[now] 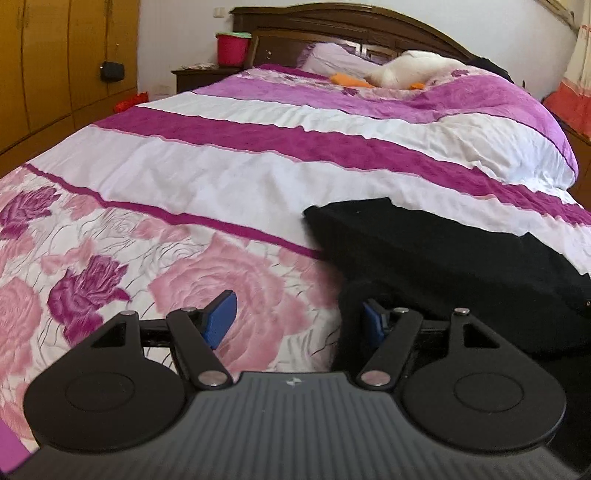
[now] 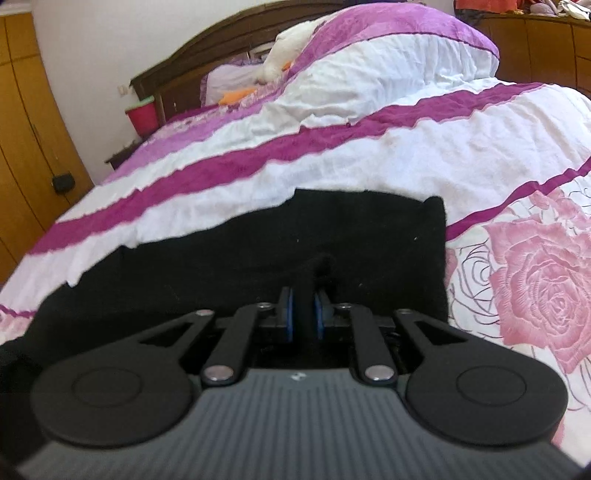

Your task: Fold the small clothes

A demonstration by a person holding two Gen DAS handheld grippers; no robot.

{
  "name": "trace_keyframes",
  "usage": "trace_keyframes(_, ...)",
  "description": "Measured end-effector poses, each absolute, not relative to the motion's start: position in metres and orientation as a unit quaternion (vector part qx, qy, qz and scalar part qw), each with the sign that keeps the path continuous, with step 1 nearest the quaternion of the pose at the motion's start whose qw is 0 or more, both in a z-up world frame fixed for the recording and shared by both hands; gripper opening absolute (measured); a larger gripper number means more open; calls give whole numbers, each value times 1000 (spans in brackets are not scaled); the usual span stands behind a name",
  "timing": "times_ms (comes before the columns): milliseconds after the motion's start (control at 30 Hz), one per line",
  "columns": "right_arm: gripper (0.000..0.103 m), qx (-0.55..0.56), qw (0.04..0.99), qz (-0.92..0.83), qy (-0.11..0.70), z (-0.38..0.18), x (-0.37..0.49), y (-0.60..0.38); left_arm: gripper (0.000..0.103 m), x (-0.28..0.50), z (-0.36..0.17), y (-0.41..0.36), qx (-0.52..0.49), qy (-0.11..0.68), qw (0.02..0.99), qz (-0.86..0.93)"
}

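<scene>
The left tool [image 1: 297, 321] stands wide open, its two blue pads [image 1: 221, 319] far apart; the pad at 3 o'clock is half buried in the edge of a black garment [image 1: 461, 266], while the other hovers over the bedspread [image 1: 207, 177] and grips nothing. The right tool [image 2: 303, 317] is nearly closed, its blue pads [image 2: 289, 315] pinching a raised ridge of the same black garment [image 2: 258, 254] between them. Both tools sit low and roughly level, pointing along the bed toward the dark wooden headboard [image 1: 332, 22]. The garment is a soft, matte, fuzzy knit, lying mostly flat with a squared far edge; in the left wrist view it lies toward 3 o'clock, and in the right wrist view it fills the middle ahead of the tool. The bedspread is wrinkled cotton with white and magenta bands and large pink and purple roses. A white plush toy [image 1: 413, 68] rests near the pillow [image 1: 332, 57], and a red bucket [image 1: 232, 48] stands at 12 o'clock on a nightstand [image 1: 205, 75].
</scene>
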State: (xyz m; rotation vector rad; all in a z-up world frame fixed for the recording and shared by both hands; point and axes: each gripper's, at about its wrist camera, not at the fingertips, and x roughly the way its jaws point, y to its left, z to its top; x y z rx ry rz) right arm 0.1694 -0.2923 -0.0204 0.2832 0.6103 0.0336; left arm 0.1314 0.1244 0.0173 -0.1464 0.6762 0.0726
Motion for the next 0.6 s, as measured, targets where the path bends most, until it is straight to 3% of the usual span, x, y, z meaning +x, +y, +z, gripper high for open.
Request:
trace_keyframes(133,15,127,942,24,309,-25,171,-294,74,128,20,121,-82,353,932,22)
trace_keyframes(400,16,125,941,31,312,-25,167,-295,74,112,-5,139,-4,391,916,92)
trace_keyframes(600,16,124,946,34,298,-13,158,-299,74,106,15,143,-19,357,931,78)
